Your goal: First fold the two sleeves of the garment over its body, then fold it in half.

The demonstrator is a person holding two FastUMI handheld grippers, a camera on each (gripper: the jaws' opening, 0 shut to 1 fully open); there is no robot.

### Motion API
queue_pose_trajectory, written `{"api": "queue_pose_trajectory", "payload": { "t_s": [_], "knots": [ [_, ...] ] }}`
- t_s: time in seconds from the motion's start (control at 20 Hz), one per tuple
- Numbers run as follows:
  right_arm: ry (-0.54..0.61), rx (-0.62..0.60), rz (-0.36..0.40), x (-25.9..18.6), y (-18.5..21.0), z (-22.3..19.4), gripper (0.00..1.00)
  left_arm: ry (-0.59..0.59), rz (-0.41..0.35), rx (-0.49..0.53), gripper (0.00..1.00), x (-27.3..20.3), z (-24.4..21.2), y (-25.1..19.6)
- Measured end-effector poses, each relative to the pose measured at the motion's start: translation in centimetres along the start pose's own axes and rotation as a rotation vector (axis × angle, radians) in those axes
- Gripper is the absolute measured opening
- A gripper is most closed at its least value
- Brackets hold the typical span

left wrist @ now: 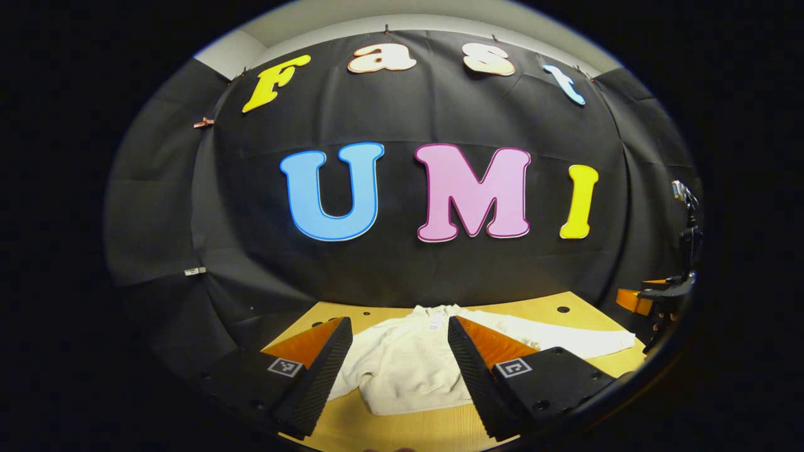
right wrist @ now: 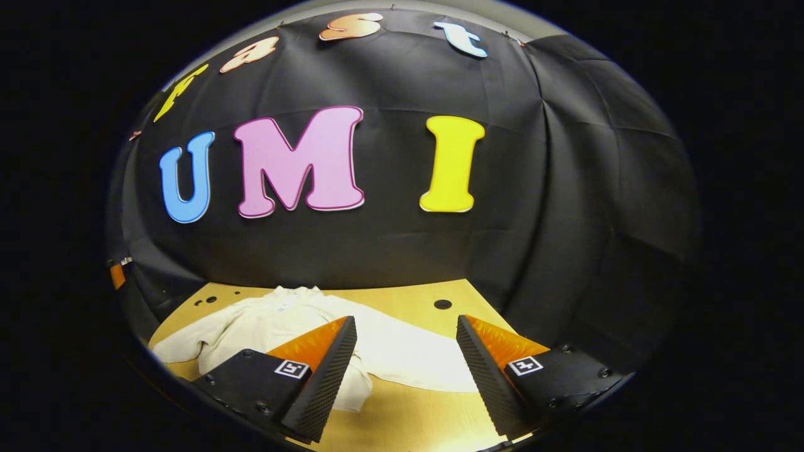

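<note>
In the left gripper view, the left gripper (left wrist: 397, 370) hangs above the near part of the table with its two ribbed black fingers spread wide and nothing between them. Each finger (left wrist: 320, 376) has an orange outer face and a small square marker on its black base. Just ahead of and below the fingertips lies the white garment (left wrist: 408, 364), spread flat on the light wooden table (left wrist: 402, 430). Its body sits in the gap between the fingers, the collar pointing away toward the black cloth wall (left wrist: 402, 251). One sleeve (left wrist: 584, 342) stretches out past the gripper's right finger toward the table's far right edge; the other sleeve runs behind the left finger and is mostly hidden. At the far right of this view, part of another orange and black gripper (left wrist: 653, 298) shows beside the table.

In the right gripper view, the right gripper (right wrist: 405, 370) is likewise held above the table (right wrist: 402, 427), jaws wide apart and empty. The garment (right wrist: 276, 333) lies ahead and to this gripper's left, its hem passing behind the left finger (right wrist: 323, 376). One sleeve (right wrist: 414, 361) extends across the gap between the fingers toward the right finger, apart from both. The opposite sleeve (right wrist: 182, 345) trails toward the table's far left edge. A dark round hole (right wrist: 443, 304) marks the tabletop beyond the right finger.
</note>
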State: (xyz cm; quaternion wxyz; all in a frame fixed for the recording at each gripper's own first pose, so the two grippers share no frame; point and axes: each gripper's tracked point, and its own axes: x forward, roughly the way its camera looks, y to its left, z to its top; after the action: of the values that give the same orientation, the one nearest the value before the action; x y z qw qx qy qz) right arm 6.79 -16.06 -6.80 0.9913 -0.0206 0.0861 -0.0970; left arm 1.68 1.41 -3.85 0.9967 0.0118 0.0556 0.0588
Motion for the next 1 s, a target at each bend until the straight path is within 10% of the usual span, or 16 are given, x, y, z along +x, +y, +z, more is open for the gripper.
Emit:
{"api": "queue_pose_trajectory", "payload": {
  "t_s": [1.0],
  "knots": [
    [0.420,-0.036,-0.190,11.7,-18.4,-14.6,0.98,0.146,0.158,0.011,0.96,2.5,-3.9,2.0]
  ]
}}
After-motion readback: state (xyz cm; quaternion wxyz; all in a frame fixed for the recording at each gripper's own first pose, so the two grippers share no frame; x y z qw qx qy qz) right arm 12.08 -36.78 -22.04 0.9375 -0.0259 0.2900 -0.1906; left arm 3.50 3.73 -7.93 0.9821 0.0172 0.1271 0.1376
